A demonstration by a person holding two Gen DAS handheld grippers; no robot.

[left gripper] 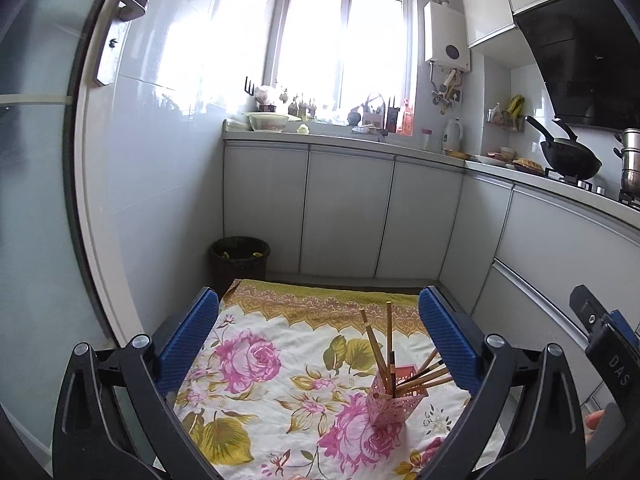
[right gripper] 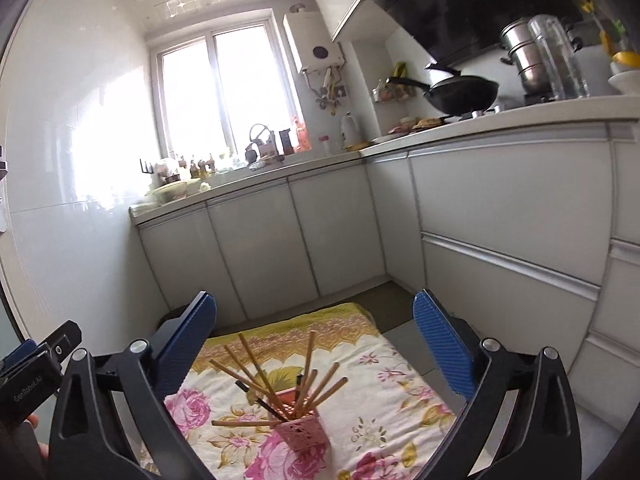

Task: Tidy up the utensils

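Chopsticks (right gripper: 276, 380) fan upright from a pink holder (right gripper: 302, 432) on the floral-clothed surface (right gripper: 384, 364), low ahead of both my claws; left claw (left gripper: 320, 340) and right claw (right gripper: 316, 344) gape wide and empty, the holder nearer my right.

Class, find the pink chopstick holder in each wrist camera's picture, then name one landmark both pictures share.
Left wrist view: the pink chopstick holder stands lower right of centre, on the floral cloth.
Right wrist view: holder at bottom centre, on the same cloth.
Shared landmark: the black wok on the stove.
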